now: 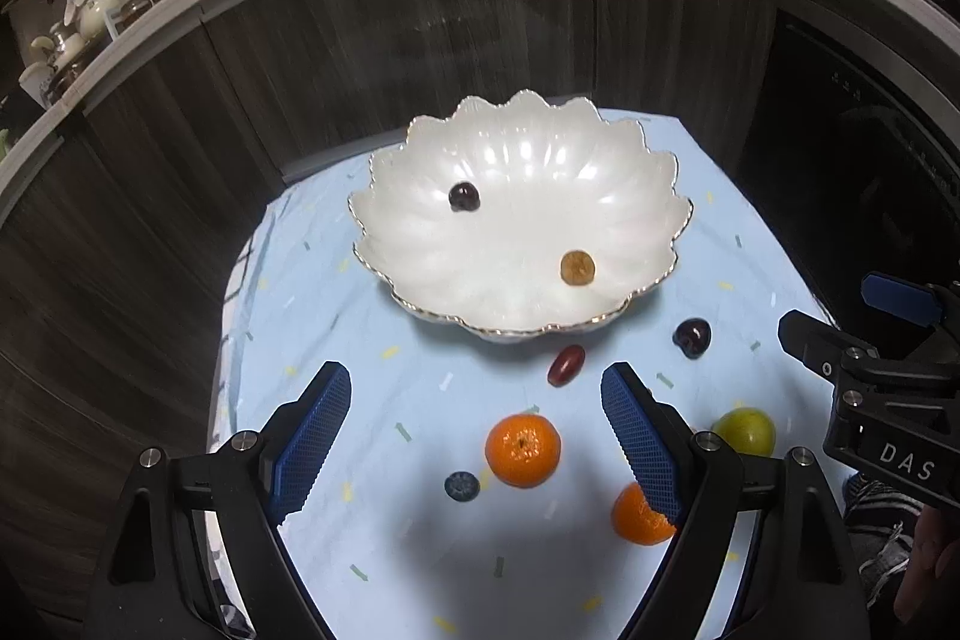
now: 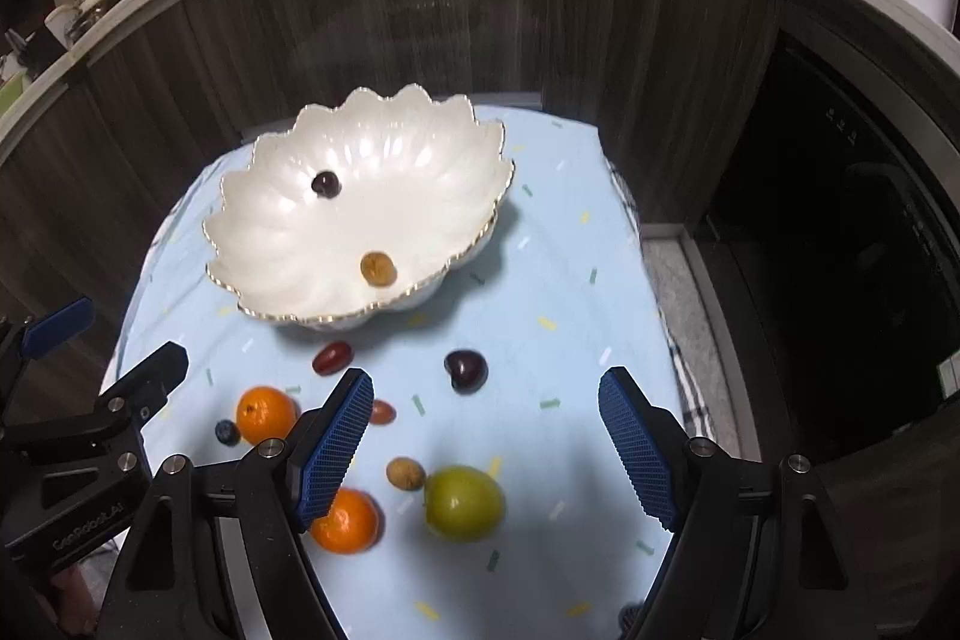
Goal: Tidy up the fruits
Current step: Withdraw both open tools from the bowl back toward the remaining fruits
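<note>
Blue cloth [image 1: 336,316]; "DAS" on right gripper [image 2: 486,436]; both grippers spread, left gripper [image 1: 477,430] too.

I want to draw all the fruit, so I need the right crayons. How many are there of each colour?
Orange: 2
Green: 1
Dark purple: 2
Red: 2
Brown: 2
Blue: 1
Total: 10 fruits
</note>
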### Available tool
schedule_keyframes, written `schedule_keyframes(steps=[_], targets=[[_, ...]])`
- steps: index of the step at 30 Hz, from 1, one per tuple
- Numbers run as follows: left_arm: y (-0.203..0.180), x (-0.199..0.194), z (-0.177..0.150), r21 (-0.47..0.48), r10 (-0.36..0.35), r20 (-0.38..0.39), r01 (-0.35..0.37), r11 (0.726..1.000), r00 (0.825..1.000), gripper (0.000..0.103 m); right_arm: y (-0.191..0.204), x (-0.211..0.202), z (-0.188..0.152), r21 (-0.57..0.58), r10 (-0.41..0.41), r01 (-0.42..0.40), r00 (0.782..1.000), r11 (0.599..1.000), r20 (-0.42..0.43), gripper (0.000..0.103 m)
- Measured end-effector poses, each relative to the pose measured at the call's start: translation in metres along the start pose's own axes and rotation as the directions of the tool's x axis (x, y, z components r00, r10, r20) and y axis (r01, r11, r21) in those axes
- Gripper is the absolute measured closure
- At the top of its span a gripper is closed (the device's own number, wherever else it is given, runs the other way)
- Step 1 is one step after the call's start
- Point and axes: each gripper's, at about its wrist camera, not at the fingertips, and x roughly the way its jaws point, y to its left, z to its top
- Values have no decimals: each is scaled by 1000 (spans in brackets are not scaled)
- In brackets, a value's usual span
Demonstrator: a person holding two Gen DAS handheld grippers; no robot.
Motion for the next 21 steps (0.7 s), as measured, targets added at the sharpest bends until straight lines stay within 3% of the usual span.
schedule_keyframes(steps=[21], targets=[[-14,36,-30,39,-28,-76,31,999,997,17,-4,28,-33,8,-1,1,996,1000,-91,25]])
